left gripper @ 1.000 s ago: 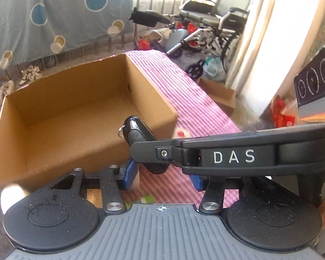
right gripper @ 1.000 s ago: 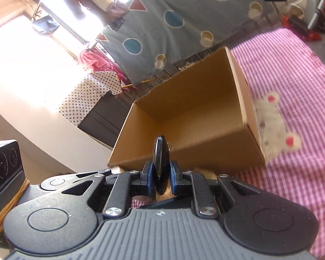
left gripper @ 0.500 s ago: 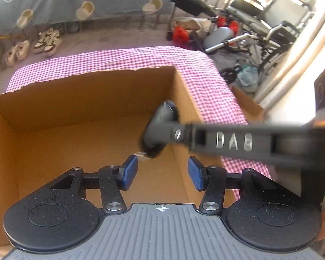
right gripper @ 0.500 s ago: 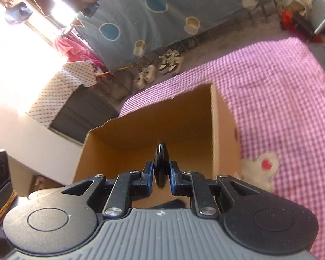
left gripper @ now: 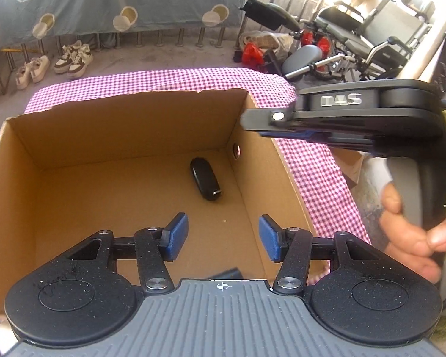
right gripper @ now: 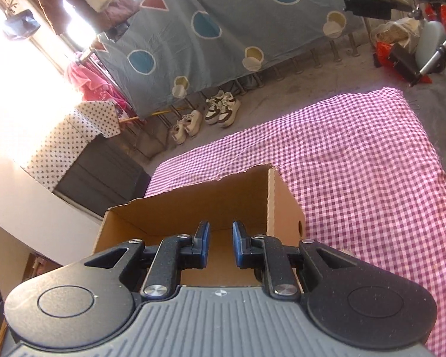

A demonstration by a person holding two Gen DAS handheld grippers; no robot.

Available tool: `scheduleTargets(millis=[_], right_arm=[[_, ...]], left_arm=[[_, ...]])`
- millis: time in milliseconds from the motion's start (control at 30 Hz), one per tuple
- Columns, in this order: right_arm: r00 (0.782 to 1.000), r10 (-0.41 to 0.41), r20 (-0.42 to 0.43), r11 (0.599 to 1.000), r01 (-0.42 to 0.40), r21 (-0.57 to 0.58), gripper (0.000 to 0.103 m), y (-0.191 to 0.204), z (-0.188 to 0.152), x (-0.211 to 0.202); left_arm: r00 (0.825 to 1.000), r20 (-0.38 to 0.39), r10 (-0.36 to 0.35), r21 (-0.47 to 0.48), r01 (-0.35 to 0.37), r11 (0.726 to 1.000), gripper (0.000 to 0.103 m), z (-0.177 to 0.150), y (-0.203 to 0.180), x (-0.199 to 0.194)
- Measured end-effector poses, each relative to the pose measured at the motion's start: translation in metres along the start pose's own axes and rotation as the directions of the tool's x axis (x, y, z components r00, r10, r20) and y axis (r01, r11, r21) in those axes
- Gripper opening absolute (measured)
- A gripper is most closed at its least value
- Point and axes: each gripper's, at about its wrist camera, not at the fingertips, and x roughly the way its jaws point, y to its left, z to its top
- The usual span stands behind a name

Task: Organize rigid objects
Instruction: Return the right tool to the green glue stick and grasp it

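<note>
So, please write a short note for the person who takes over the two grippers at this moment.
Left gripper: jaws opening, nothing between them, above the cardboard box.
Right gripper: jaws slightly apart, nothing between them, over the box's right wall.
Done: the black key fob lies on the box floor, near the right wall.
Left: a dark item shows at the box's near edge, mostly hidden. No other loose objects visible on the checked cloth; look around.

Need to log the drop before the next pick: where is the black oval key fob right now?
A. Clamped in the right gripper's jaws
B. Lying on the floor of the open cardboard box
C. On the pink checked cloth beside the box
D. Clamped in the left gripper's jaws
B: the black oval key fob lies on the floor of the open cardboard box, near its right wall, touching no gripper.
</note>
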Motion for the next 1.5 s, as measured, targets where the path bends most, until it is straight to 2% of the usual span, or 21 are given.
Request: scheduleTargets(millis=[167, 333, 467, 667, 933, 1067, 1267, 1500], right_arm=[[0.996, 0.085, 0.038, 0.996, -0.084, -0.028, 0.019, 0.020, -0.035, -0.058], [0.989, 0.145, -0.004, 0.989, -0.145, -0.014, 0.019, 0.024, -0.087, -0.095], [0.985, 0.159, -0.064, 0.987, -0.156, 0.044, 0.019, 0.017, -0.133, -0.092], [0.981, 0.144, -0.130, 0.985, -0.130, 0.110, 0.019, 0.006, -0.182, -0.060], [0.976, 0.092, -0.196, 0.996, -0.089, 0.025, 0.019, 0.016, -0.186, -0.010], [0.971, 0.078, -0.226, 0.997, -0.073, 0.029, 0.019, 0.011, -0.191, 0.008], [0.946, 0.138, -0.295, 0.989, -0.115, 0.093, 0.019, 0.003, -0.210, 0.008], [0.926, 0.172, -0.335, 0.985, -0.155, 0.080, 0.019, 0.009, -0.216, 0.012]], left_arm=[[1.000, 0.014, -0.018, 0.030, 0.017, 0.999, 0.054, -0.024, 0.011, -0.029], [0.998, -0.015, -0.060, 0.061, 0.061, 0.996, 0.054, -0.064, 0.016, -0.045], [0.994, -0.067, -0.092, 0.059, 0.096, 0.994, 0.054, -0.098, 0.015, -0.042], [0.991, -0.087, -0.106, 0.053, 0.111, 0.992, 0.054, -0.132, 0.009, -0.024], [0.985, -0.128, -0.118, 0.023, 0.122, 0.992, 0.054, -0.149, 0.010, -0.002], [0.985, -0.138, -0.103, 0.027, 0.108, 0.994, 0.054, -0.151, 0.013, 0.003], [0.982, -0.155, -0.108, 0.005, 0.110, 0.994, 0.053, -0.152, 0.019, 0.008], [0.976, -0.185, -0.115, -0.020, 0.113, 0.993, 0.053, -0.157, 0.026, 0.015]])
